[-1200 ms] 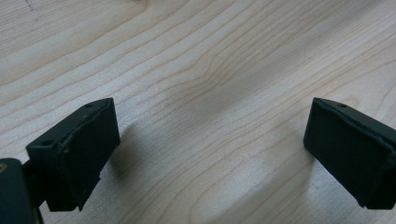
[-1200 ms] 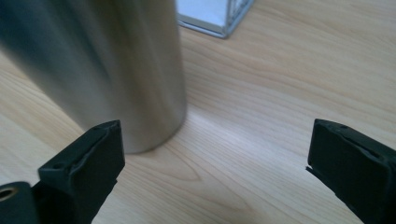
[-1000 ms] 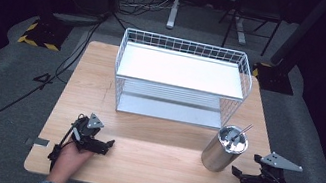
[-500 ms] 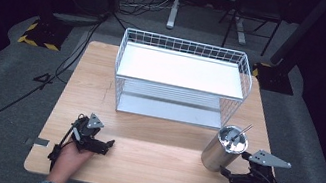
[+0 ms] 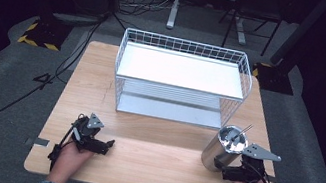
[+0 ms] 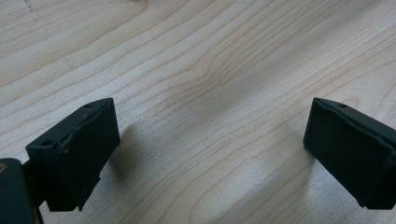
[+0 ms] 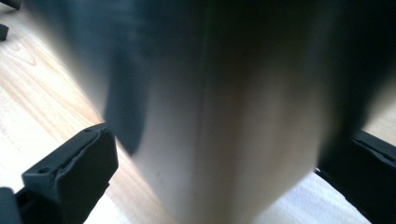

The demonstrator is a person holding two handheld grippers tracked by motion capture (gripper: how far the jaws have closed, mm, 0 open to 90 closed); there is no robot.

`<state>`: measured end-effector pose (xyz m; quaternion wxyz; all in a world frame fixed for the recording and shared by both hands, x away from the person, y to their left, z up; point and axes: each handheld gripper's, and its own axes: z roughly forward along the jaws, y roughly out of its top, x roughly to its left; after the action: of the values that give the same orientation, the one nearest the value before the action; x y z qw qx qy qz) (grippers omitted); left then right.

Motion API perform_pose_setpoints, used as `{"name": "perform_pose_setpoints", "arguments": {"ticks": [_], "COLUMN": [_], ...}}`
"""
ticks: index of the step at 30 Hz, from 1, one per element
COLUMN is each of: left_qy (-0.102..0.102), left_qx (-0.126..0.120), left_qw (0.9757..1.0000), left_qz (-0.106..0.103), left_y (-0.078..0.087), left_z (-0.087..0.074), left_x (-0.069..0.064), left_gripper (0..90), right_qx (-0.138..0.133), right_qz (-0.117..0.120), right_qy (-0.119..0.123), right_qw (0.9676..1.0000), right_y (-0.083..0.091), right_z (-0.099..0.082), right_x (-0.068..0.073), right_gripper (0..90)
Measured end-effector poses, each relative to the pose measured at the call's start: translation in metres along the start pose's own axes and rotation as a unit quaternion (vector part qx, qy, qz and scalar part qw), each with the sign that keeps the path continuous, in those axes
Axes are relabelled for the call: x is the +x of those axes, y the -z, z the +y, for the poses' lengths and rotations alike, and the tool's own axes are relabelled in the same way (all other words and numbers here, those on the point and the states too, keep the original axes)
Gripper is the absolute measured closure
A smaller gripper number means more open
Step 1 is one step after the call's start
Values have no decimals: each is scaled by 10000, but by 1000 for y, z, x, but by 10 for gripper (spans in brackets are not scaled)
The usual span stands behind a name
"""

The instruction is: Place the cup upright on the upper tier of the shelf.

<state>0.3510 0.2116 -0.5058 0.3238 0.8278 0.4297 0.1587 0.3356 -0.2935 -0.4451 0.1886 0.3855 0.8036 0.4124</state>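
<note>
Standing between spread jaws, steel cup [image 7: 219,116] (blurred), right gripper [image 5: 230,173]

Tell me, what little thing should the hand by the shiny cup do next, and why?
Probably squeeze shut. The right tool has its jaws open on either side of the metal cup, which stands between them on the table but doesn't look gripped. Closing should get a hold before any lift.

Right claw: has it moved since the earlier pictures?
Yes. The right claw moved left toward the steel cup, whose spot before the wire rack is unchanged.
</note>
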Motion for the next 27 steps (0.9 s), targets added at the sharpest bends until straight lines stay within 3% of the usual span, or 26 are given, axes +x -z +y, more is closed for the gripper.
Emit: {"name": "perform_pose_setpoints", "arguments": {"ticks": [8, 12, 27], "left_qy": [0, 0, 1], "left_qx": [0, -1, -3], "left_qw": [10000, 10000, 10000], "left_qz": [0, 0, -1], "left_y": [0, 0, 0], "left_z": [0, 0, 0], "left_x": [0, 0, 0], "left_gripper": [41, 41, 41], "right_qx": [-305, -242, -41], "right_qz": [-107, -44, -125], "right_qy": [158, 48, -11], "right_qw": [9994, 9997, 9999], "right_y": [-12, -12, -10], "right_z": [6, 7, 12], "right_x": [2, 0, 2], "right_gripper": [2, 32, 38]}}
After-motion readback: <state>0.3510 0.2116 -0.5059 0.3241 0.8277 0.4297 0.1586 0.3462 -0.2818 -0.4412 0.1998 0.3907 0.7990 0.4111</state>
